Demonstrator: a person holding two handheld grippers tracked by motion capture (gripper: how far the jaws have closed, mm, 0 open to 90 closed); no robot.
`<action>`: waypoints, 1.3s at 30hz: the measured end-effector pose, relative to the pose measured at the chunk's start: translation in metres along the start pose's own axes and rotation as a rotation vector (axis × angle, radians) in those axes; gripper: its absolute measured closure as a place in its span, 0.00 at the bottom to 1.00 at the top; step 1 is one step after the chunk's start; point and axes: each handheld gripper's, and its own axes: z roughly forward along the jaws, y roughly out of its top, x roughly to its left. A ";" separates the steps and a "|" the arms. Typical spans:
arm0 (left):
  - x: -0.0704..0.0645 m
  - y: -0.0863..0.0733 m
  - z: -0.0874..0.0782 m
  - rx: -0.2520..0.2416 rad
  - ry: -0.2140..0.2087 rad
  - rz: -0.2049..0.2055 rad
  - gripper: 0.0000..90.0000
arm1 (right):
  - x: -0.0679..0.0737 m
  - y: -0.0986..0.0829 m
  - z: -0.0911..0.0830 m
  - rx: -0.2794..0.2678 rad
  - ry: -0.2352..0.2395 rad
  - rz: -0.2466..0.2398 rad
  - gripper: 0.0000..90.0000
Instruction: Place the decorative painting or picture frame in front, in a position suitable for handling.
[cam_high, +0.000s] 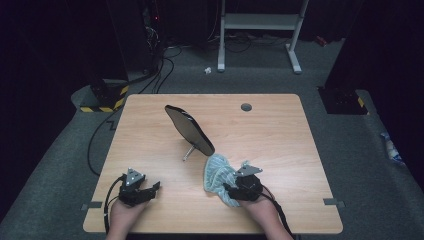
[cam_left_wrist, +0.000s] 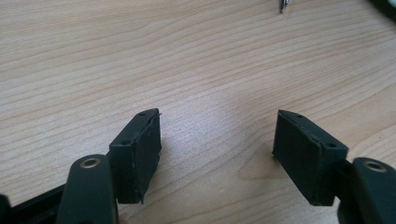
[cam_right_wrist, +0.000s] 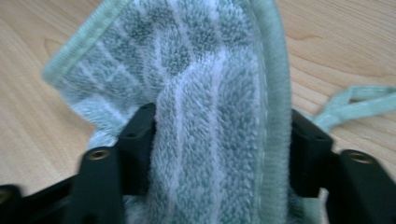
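Note:
A pale green striped towel (cam_high: 218, 175) lies bunched on the wooden table (cam_high: 270, 135), right of centre near the front. My right gripper (cam_high: 234, 190) is shut on the towel (cam_right_wrist: 210, 116), which fills the gap between its jaws. A black oval mirror (cam_high: 189, 130) leans on a thin metal stand in the middle of the table, just above the towel. My left gripper (cam_high: 152, 189) rests at the front left, open, with bare wood between its fingers (cam_left_wrist: 140, 149). The tip of the mirror's stand (cam_left_wrist: 284, 5) shows at the top of the left gripper view.
A grey cable port (cam_high: 246, 107) sits near the table's far edge. Beyond the table are a white metal frame (cam_high: 260, 30), cables on the grey floor and a yellow-black striped base (cam_high: 102, 97) at the far left.

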 end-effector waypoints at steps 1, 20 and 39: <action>0.000 0.000 0.000 0.000 0.000 0.000 0.36 | 0.000 0.000 0.000 -0.005 0.006 -0.002 0.51; -0.005 0.000 0.001 0.006 0.010 0.033 0.36 | -0.009 -0.003 -0.030 -0.105 -0.024 0.012 0.68; -0.004 0.000 0.001 0.007 0.017 0.025 0.35 | -0.066 -0.011 -0.076 -0.203 -0.177 0.116 0.68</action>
